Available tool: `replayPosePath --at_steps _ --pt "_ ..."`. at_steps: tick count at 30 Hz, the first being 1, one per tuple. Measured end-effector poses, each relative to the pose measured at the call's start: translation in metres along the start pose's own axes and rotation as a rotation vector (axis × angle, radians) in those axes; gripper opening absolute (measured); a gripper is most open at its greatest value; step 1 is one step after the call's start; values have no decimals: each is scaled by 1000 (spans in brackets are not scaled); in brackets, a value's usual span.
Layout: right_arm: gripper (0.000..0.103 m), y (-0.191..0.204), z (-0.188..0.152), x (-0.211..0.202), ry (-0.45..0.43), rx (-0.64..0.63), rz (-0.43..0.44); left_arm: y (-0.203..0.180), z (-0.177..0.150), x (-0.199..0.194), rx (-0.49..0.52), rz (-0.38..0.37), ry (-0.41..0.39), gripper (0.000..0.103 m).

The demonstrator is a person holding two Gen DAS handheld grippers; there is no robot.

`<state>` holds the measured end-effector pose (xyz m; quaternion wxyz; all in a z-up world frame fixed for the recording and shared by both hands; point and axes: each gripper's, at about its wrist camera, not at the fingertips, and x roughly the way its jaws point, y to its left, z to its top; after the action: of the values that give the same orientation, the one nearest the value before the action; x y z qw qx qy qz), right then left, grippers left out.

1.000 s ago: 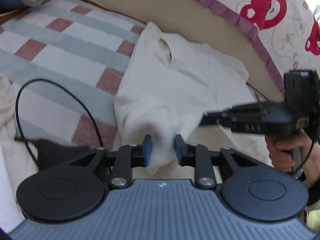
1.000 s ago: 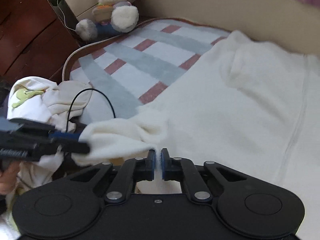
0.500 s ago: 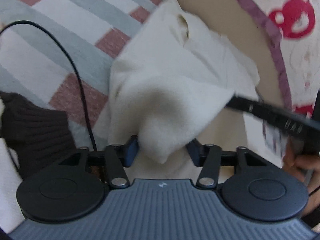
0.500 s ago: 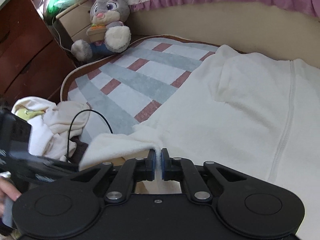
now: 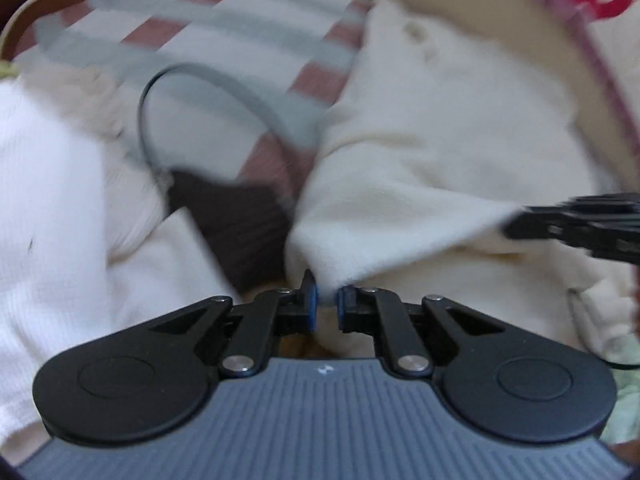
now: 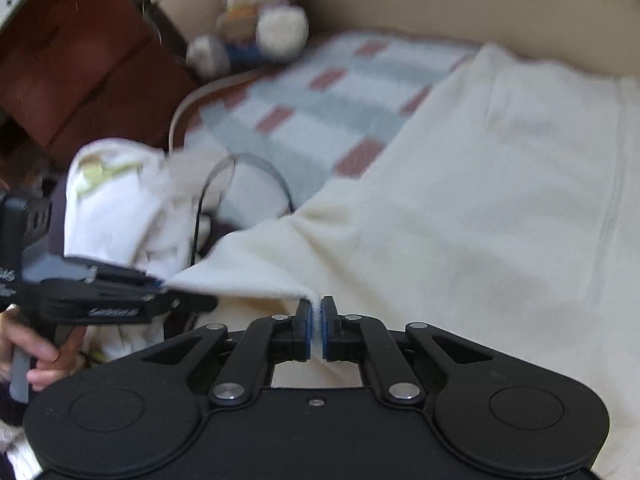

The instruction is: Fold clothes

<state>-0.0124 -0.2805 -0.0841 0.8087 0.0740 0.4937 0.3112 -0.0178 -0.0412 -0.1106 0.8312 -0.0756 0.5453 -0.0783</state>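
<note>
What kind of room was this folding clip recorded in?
Most likely a bedroom: a checked blanket spread on what looks like a bed, a stuffed rabbit beside a wooden cabinet, and a bear-print quilt at the edge.

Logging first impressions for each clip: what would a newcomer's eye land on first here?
The big cream garment spread across the bed, its near edge pinched by both the left gripper and the right gripper. Next, the grey plush rabbit at the far corner by the checked blanket.
</note>
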Motion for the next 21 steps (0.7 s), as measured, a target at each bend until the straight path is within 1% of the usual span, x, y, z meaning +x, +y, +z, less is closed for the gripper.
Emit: replayPosePath --at_steps 1,2,3,4,5,6,8,9,10,11,12,13,15,16,17,18,19,20,21 --pt "5 1 -4 6 26 4 7 5 0 1 -7 36 11 9" --pt "5 2 -7 10 61 5 33 10 0 0 -19 56 17 9" --pt "6 4 -11 14 102 -4 69 18 1 -5 -38 48 11 8" --pt "6 6 -13 14 111 -26 76 25 3 -11 -57 39 6 8" --pt "12 9 -15 13 118 -48 81 31 4 -18 -71 21 -6 8" --pt "14 8 -15 9 111 -46 101 34 7 -28 -76 -13 -31 9" --pt "17 -4 -11 -4 79 33 184 33 13 -45 -66 -67 -87 12" --pt "19 -10 -8 -11 59 74 225 30 17 -50 -57 -89 -114 18" --pt "36 -16 -4 -19 29 110 255 27 23 -51 -50 -108 -135 29" --pt "50 -21 1 -26 -1 128 257 23 28 -50 -40 -125 -151 34" --pt "52 -22 10 -28 -21 109 222 19 34 -43 -25 -135 -151 44" --pt "52 -22 19 -30 -41 88 185 15 39 -33 -10 -140 -138 46" --pt "52 -18 41 -18 -25 1 75 10 46 -9 8 -123 -116 46" --pt "52 -16 52 -9 -17 -44 18 7 46 2 19 -87 -126 46" --pt "53 -15 61 0 -21 -63 -19 5 45 11 32 -55 -135 46" --pt "53 -17 70 10 -29 -61 -35 6 44 19 40 -42 -132 46" --pt "53 -18 79 20 -36 -57 -50 11 42 25 19 -60 -105 44" --pt "53 -22 86 29 -27 -58 -36 18 41 28 -29 -112 -84 44" --pt "53 -27 92 38 -17 -59 -20 25 38 29 -76 -183 -77 46"
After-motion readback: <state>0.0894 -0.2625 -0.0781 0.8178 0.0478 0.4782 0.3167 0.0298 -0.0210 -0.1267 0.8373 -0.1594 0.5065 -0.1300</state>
